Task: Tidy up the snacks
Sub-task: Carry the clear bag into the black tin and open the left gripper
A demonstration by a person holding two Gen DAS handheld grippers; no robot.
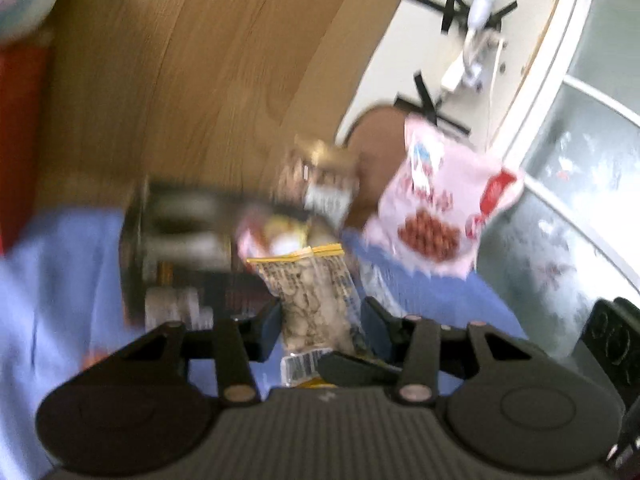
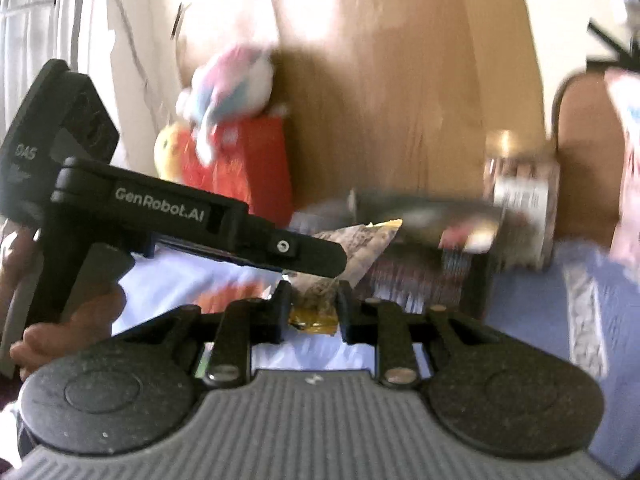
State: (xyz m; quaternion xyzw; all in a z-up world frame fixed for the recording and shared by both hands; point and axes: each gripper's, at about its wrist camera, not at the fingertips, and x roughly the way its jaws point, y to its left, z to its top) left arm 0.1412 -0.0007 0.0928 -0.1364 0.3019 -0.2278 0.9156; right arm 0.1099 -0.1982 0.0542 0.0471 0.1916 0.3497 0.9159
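Clear nut packet point(image 1: 316, 300) is pinched between both grippers: left gripper point(image 1: 320, 320) clamped on it, right gripper point(image 2: 314, 308) clamped on its yellow end. Pink snack bag point(image 1: 436, 208) is seen ahead-right.

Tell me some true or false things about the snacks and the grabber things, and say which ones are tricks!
1. The left gripper has a clear packet of nuts with a yellow top between its jaws. True.
2. The pink snack bag has a picture of green apples on it. False: the picture shows reddish-brown round pieces.
3. The cloth under the snacks is blue. True.
4. The right gripper holds nothing at all. False: both grippers grip the same nut packet, one at each end.
5. A soft toy sits on top of a red bag. True.
6. The floor is covered in black tiles. False: it looks like light brown wood.
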